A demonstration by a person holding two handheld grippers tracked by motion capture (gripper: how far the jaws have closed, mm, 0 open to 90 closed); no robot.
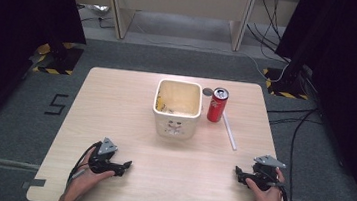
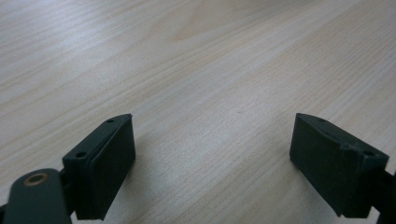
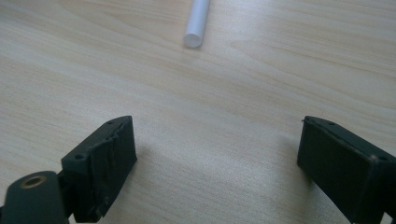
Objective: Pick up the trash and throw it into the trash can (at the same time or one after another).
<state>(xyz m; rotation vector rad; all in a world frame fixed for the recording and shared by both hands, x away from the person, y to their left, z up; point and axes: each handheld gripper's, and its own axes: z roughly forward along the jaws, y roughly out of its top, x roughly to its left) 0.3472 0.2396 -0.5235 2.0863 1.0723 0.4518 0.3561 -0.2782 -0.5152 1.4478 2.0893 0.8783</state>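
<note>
Jaws of both my left gripper [image 1: 127,164] and right gripper [image 1: 237,172] stand apart, empty. Risk: the straw [image 1: 229,131] rolls on the counter [image 1: 116,104], toppling the can [image 1: 217,104].

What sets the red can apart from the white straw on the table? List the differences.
The red can stands upright; the white straw lies flat on the table. The can is wide and short with a silver top; the straw is thin and long. The can stands beside the cream bin; the straw's near end lies closer to the right hand-held gripper. Both are round in section.
</note>
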